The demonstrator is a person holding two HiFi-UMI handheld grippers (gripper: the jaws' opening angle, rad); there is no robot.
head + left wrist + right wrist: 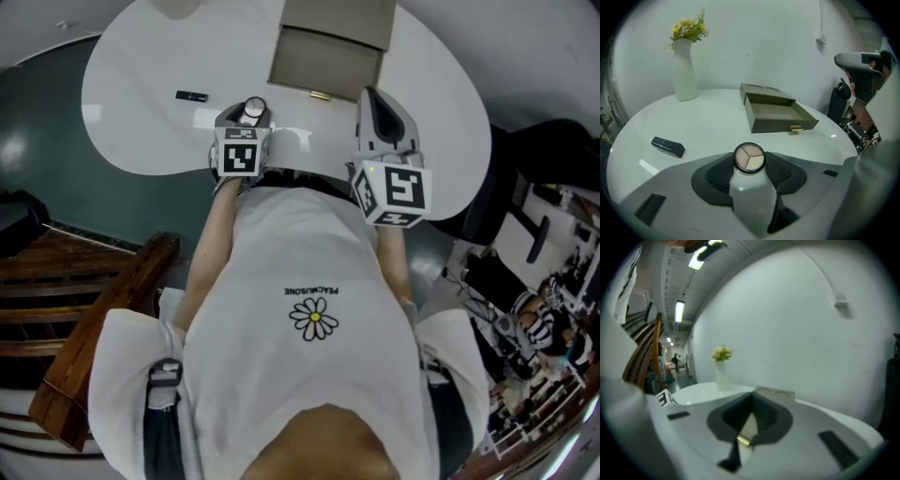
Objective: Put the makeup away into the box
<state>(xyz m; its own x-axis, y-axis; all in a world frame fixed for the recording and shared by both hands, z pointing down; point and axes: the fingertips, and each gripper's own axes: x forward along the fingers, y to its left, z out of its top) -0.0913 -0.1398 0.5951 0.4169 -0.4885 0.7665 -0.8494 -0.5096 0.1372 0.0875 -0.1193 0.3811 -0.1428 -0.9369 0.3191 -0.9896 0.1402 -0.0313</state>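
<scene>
A round compact [749,157] with three shades of powder lies flat on the white table [141,112]. My left gripper [749,159] is shut on it, with a dark pad against its rim on each side. In the head view the left gripper [251,108] sits near the table's front edge. The olive box [328,61] stands behind it with its drawer [773,124] pulled open and nothing inside. A black lipstick [192,95] lies to the left, apart from both grippers. My right gripper [372,97] hovers right of the drawer, shut and holding nothing; its jaws [751,397] meet at the tips.
A white vase [684,70] of yellow flowers stands at the table's far left. A dark chair [487,206] is beside the table on the right. Wooden stairs [94,319] run down at the left, below the table's edge.
</scene>
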